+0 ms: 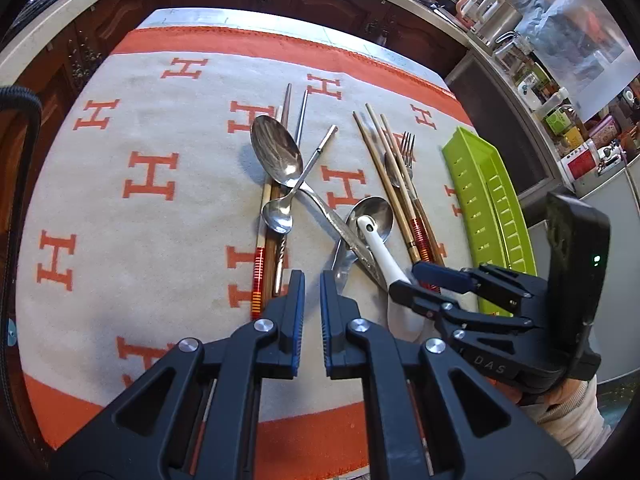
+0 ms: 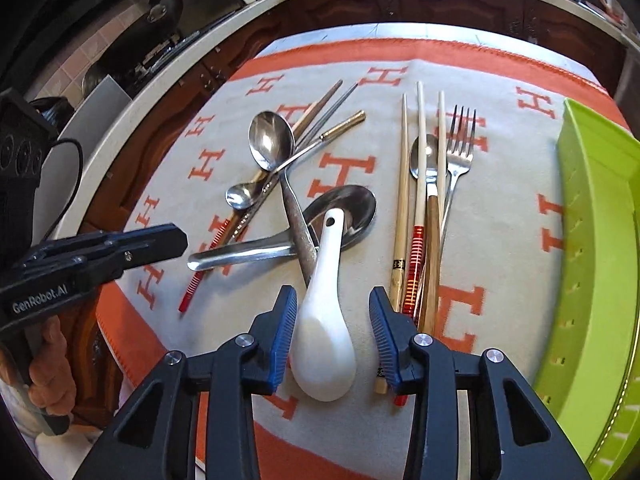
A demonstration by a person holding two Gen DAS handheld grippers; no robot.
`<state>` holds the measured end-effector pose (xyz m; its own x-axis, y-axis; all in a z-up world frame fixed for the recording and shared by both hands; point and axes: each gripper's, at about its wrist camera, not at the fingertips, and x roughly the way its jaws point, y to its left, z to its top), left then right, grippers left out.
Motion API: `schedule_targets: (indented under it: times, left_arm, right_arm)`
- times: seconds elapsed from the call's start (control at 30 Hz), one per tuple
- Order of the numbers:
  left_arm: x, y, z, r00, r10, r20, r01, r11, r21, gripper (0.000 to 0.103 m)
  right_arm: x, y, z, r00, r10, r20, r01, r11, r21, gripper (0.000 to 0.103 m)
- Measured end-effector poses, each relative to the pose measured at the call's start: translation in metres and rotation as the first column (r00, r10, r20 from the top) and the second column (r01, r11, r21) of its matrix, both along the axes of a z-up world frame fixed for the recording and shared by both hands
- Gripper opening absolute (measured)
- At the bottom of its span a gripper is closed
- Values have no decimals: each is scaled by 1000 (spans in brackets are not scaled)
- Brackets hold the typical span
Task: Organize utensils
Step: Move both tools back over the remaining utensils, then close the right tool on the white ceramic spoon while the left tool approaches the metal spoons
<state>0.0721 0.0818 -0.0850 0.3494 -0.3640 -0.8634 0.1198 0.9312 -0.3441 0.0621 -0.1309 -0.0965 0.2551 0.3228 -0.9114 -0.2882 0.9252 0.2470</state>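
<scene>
Two grippers hover over the table: the right gripper (image 2: 333,334), jaws wide, straddles the white ceramic spoon (image 2: 325,320), whose long axis runs straight ahead between its fingers, while the left gripper (image 1: 312,312), jaws narrow and empty, waits beside.

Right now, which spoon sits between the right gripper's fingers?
The white ceramic spoon: its bowl lies between the open right gripper fingers. It is the only non-metal spoon; the steel spoons lie farther out in the pile.
</scene>
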Motion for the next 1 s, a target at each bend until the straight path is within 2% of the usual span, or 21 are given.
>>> schedule_targets:
  times: [0.13,0.2,0.23,0.5,0.57,0.63,0.73,0.8,1.0]
  left_arm:
    - [8,1,-5,1000,-11,-19,10,999,-42,5]
    - [12,0,-8,999,-15,-31,13,998,-60,5]
    - [14,0,-9,999,-18,-35,15,998,-67,5]
    - [34,-8,-11,998,-32,-60,23,991,-135,5]
    - [39,-11,-9,998,-38,-54,29,989,-147,5]
    - [43,-14,-8,998,-41,-53,32,987,-154,5]
    - [46,-13,-8,997,-40,-59,30,987,-158,5]
    - [48,-9,-8,997,-34,-62,24,986,-162,5]
    - [49,8,-13,997,3,-81,-17,983,-180,5]
  right_arm:
    - [-1,0,-6,999,34,-6,-34,999,26,39]
    - [-3,0,-7,998,52,-17,-51,997,49,30]
    - [-6,1,-6,998,59,-12,-59,997,48,29]
    - [-29,19,4,987,126,102,-117,989,-90,28]
    - [-36,25,6,981,155,117,-142,983,-118,28]
    - [-41,28,6,979,179,97,-166,978,-128,28]
    - [-38,26,2,982,185,45,-182,981,-69,33]
    - [-36,19,1,985,170,19,-170,985,-12,41]
    - [-28,2,-6,985,160,-56,-151,978,147,41]
